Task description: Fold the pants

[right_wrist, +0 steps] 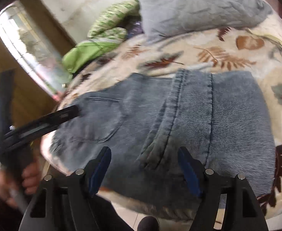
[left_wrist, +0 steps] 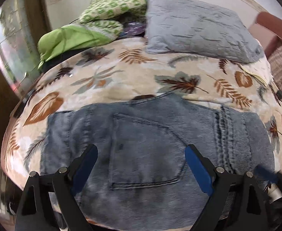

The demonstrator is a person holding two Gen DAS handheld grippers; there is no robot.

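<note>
Both wrist cameras look steeply down from close above the jeans (left_wrist: pixel 141 144) on the bed (left_wrist: pixel 121 77); the right view sits tilted, and both share the pillow (right_wrist: pixel 198 9) beyond

jeans (left_wrist: pixel 150 144) lower part cut off by frame edge, right-wrist view blurred – window (right_wrist: pixel 25 44) esp., purple item (left_wrist: pixel 133 28) behind pillow (left_wrist: pixel 195 28) unclear

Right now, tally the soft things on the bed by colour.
Blue: 1, the folded jeans
Grey: 1, the pillow
Green: 1, the bedding heap
Beige leaf-print: 1, the blanket underneath them
Total: 4
</note>
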